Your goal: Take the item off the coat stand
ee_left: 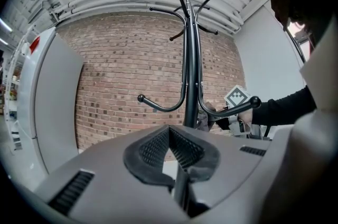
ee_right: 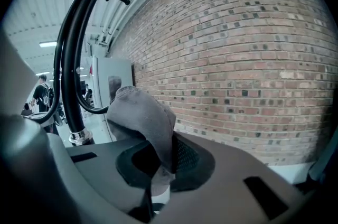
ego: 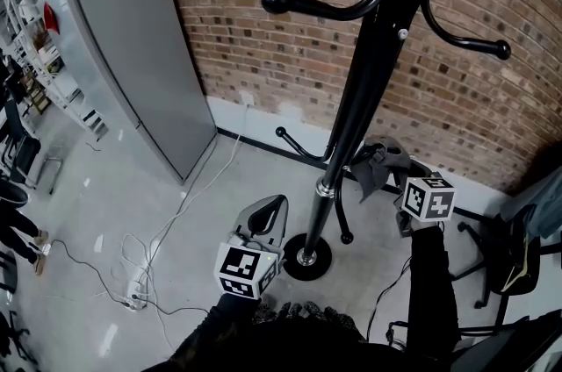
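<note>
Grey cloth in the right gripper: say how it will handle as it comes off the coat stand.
Probably floppy: the grey cloth folds and droops over the right gripper, whose jaws pinch it. Likely light, since a small pinch holds it up. It may snag on the coat stand close beside it.

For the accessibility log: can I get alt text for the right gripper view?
The right tongs are shut on a grey cloth, pinched between the jaws. The black coat stand rises at left, a brick wall behind.

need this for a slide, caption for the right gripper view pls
Right gripper shut on a grey cloth, beside the black coat stand and a brick wall.
</note>
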{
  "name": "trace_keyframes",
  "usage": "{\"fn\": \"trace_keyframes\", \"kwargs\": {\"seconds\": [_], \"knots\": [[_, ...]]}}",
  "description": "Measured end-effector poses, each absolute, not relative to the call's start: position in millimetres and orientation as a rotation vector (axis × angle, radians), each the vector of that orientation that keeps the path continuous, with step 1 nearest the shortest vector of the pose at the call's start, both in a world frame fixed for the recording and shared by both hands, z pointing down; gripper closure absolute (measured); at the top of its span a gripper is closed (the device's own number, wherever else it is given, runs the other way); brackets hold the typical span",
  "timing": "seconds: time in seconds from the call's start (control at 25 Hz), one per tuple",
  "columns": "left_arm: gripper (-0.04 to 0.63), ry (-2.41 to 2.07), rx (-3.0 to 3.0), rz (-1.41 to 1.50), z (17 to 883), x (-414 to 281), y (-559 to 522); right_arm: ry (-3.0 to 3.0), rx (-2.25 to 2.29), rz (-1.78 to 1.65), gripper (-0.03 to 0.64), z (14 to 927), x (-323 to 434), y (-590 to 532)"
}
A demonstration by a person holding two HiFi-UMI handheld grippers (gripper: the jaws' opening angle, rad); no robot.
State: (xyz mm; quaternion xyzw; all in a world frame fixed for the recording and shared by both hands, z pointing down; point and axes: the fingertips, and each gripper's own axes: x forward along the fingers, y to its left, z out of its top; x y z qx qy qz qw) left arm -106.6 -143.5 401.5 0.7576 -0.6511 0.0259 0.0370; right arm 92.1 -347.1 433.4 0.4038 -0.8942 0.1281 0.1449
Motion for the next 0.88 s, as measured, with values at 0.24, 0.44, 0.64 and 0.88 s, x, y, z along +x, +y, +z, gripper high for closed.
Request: {"fn": "trace_keyframes", "kwargs": {"seconds": [0.24,0.44,0.64,0.88], "knots": [[0.588,-2.008,2.317,0.077,401.7,-113.2,-139.6,-2.534,1.233,0.357,0.595,427.5,100.2,-361.4],[0.588,-2.028,2.304,0.082,400.9,-121.2,-137.0,-2.519,1.311,0.383,0.595,424.9,116.8,-368.2],[0.588,-2.020,2.311,0.085,401.3,-119.9,-138.7,-2.531,1.366,0.434,0.595,423.3,133.0,-371.0],[0.588,-1.972,2.347,0.091,402.6,-109.4,-145.7,-2.505,1.415,0.441,0.595,425.9,159.1,-359.6]]}}
